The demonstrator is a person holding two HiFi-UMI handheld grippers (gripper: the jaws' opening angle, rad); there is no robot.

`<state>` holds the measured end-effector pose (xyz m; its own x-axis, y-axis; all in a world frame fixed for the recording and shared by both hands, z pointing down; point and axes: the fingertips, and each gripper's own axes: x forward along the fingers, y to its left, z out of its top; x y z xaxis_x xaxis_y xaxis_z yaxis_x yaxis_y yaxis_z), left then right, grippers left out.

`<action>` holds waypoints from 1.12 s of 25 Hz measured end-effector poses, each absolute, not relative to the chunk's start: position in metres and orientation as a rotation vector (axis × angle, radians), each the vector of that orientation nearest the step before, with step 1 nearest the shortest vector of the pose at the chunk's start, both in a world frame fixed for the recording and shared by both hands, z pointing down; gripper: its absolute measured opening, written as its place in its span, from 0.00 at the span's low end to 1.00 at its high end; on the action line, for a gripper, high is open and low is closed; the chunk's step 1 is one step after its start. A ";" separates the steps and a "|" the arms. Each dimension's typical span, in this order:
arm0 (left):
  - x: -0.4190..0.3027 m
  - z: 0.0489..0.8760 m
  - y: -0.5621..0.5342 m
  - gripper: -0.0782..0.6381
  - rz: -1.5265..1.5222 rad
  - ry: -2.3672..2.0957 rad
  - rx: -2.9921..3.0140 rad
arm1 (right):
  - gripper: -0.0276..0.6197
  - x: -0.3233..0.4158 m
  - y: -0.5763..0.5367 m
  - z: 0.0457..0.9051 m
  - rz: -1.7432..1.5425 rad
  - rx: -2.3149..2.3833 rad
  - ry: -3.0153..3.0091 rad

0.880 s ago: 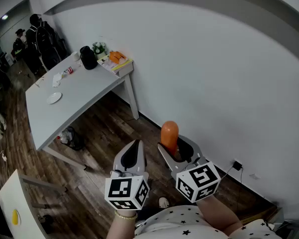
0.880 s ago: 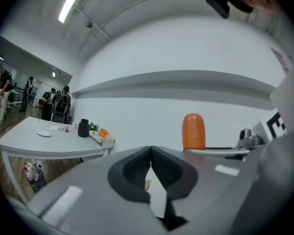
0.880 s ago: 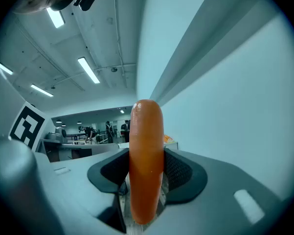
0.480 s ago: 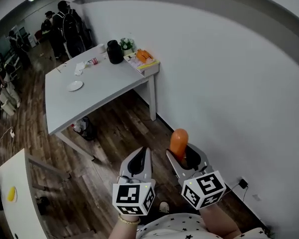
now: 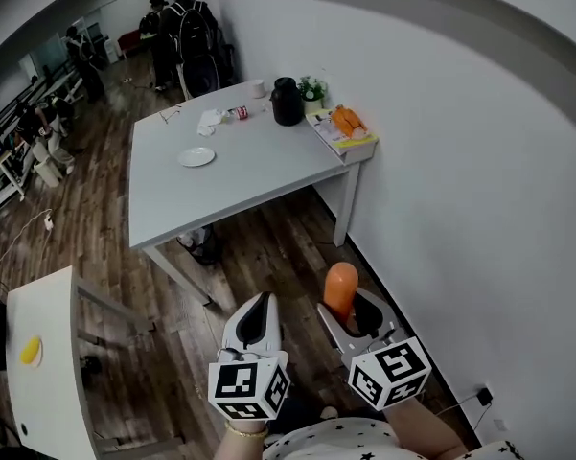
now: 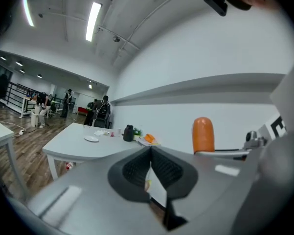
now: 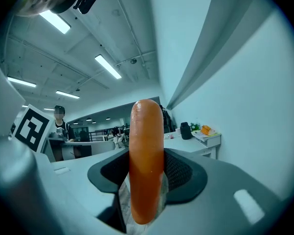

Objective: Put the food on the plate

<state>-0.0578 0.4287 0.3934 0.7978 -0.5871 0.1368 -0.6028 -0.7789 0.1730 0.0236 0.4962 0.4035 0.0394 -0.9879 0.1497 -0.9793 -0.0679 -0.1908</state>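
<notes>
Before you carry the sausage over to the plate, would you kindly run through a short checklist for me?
1. Sausage held by right gripper: ok, fingers press both its sides.
2. Left gripper free: ok, shut on nothing.
3. Plate bare: ok, it looks empty on the white table.
4. Plate within reach: not ok, the table stands well ahead across the floor.
5. Grip firm enough for walking: cannot tell.

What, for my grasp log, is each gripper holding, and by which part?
Right gripper clamps the orange sausage at its lower half; left gripper is shut, empty.
</notes>
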 end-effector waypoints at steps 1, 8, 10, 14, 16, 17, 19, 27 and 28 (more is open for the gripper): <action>-0.062 0.394 0.413 0.12 0.112 -0.952 2.771 | 0.37 0.021 0.481 0.403 -0.380 -2.223 2.134; -0.085 0.385 0.296 0.12 0.078 -1.093 2.726 | 0.37 0.007 0.358 0.395 -0.366 -2.125 2.249; -0.089 0.383 0.262 0.12 0.084 -1.120 2.719 | 0.37 0.003 0.323 0.394 -0.379 -2.102 2.275; -0.098 0.383 0.206 0.12 0.075 -1.145 2.690 | 0.37 -0.007 0.265 0.396 -0.406 -2.076 2.325; -0.102 0.384 0.180 0.12 0.064 -1.154 2.687 | 0.37 -0.011 0.239 0.397 -0.405 -2.071 2.337; -0.104 0.385 0.168 0.12 0.058 -1.157 2.683 | 0.37 -0.012 0.227 0.398 -0.405 -2.068 2.343; -0.107 0.388 0.145 0.12 0.054 -1.165 2.671 | 0.37 -0.016 0.204 0.400 -0.408 -2.060 2.353; -0.107 0.392 0.084 0.12 0.085 -1.194 2.660 | 0.37 -0.019 0.131 0.395 -0.412 -2.008 2.373; -0.106 0.392 0.075 0.12 0.086 -1.197 2.653 | 0.37 -0.017 0.121 0.394 -0.407 -2.007 2.379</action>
<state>-0.1058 0.0753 0.3923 0.6648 -0.7325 0.1465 -0.7459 -0.6403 0.1832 -0.0166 0.1212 0.3939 -0.1822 -0.9695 0.1638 -0.9688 0.1486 -0.1982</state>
